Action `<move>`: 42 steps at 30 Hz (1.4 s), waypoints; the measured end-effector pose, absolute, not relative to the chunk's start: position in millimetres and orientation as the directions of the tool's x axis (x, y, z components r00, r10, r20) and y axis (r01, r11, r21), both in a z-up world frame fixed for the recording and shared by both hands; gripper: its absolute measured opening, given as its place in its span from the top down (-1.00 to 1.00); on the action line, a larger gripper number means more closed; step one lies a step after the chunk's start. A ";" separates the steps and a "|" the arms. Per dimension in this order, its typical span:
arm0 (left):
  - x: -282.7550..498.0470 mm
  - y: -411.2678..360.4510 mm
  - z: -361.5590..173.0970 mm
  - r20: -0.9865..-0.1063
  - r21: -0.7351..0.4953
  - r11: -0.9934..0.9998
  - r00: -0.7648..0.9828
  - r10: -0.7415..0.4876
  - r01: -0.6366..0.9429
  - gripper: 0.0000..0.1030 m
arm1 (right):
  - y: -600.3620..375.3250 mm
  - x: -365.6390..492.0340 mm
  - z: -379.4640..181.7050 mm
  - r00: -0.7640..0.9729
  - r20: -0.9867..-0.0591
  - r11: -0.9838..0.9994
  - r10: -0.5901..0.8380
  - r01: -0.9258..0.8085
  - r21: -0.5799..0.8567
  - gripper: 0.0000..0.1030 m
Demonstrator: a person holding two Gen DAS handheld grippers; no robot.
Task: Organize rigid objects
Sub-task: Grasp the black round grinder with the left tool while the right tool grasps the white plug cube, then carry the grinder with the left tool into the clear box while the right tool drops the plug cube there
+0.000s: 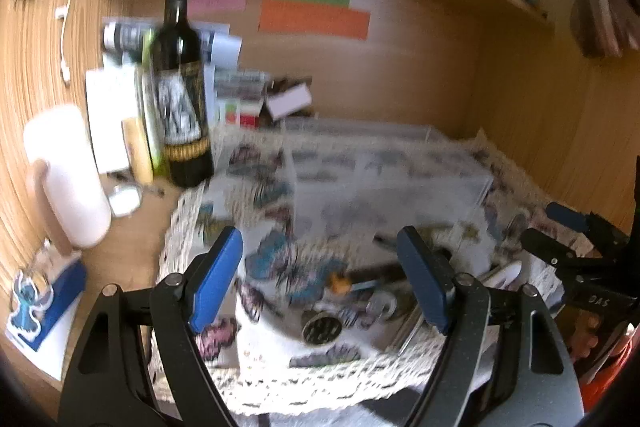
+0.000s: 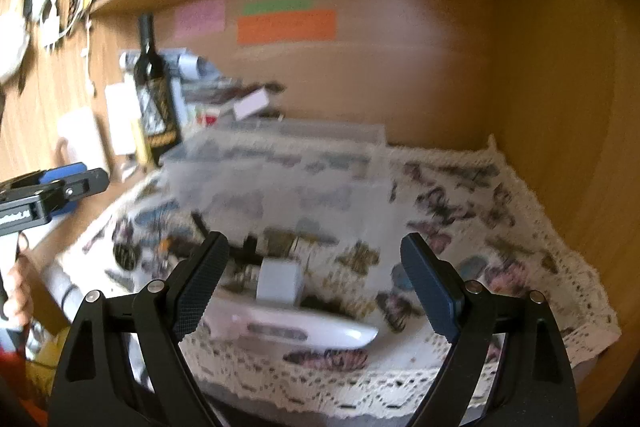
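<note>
Both views are smeared with motion blur, so fine detail is hard to read. The left gripper (image 1: pixel 320 267) hangs with its blue pads spread wide and nothing between them, above a scatter of small items on the patterned lace cloth (image 1: pixel 320 383): a dark round disc (image 1: pixel 322 327) and a small orange-tipped piece (image 1: pixel 340 285) lie there loose. Beyond them sits the clear plastic organizer box (image 1: pixel 384 171) (what is in its compartments cannot be made out through the blur). The right gripper (image 2: pixel 316 283) is likewise agape and empty, poised over a white elongated object (image 2: pixel 300 331) and a small white cube (image 2: pixel 280 281) just behind it, in front of the box (image 2: pixel 280 171). A dark wine bottle (image 1: pixel 182 95) stands upright left of the box, off the cloth
</note>
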State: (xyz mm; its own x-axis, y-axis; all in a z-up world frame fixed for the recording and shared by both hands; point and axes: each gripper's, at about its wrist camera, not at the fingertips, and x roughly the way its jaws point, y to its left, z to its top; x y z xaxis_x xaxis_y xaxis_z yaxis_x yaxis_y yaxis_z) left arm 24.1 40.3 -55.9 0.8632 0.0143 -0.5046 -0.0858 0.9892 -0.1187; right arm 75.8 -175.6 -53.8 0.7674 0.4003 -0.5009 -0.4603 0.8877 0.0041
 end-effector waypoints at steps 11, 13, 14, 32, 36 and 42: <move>37.2 40.7 -115.0 -0.648 -0.107 0.989 0.762 0.007 -0.100 -0.27 | -171.2 96.3 -82.1 0.687 -0.608 0.877 0.398 -0.480 0.032 -0.68; 41.4 40.8 -122.3 -0.666 -0.114 0.989 0.746 -0.006 -0.095 -0.19 | -166.4 103.0 -81.3 0.675 -0.619 0.871 0.401 -0.490 0.030 -0.68; 42.2 41.0 -124.1 -0.671 -0.116 0.989 0.741 -0.010 -0.092 -0.13 | -163.5 105.1 -81.4 0.671 -0.623 0.867 0.402 -0.497 0.024 -0.63; 41.2 40.5 -108.0 -0.618 -0.083 0.994 0.786 0.006 -0.073 0.37 | -156.7 119.5 -84.8 0.621 -0.639 0.851 0.454 -0.514 0.106 0.49; 43.3 40.5 -88.5 -0.580 -0.092 0.994 0.815 0.000 -0.066 0.37 | -160.9 119.6 -71.2 0.655 -0.604 0.858 0.455 -0.505 0.098 0.49; 54.3 36.4 -56.9 -0.519 -0.075 0.996 0.855 0.000 -0.046 0.37 | -169.7 124.6 -46.6 0.700 -0.544 0.866 0.462 -0.489 0.106 0.49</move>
State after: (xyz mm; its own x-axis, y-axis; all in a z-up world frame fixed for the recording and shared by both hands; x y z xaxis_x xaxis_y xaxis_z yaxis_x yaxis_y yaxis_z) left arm 54.3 36.4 -56.9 0.8548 0.0004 -0.5190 -0.0460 0.9961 -0.0750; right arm 124.6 -169.7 -46.6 0.7002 0.4619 -0.5444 -0.4889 0.8659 0.1058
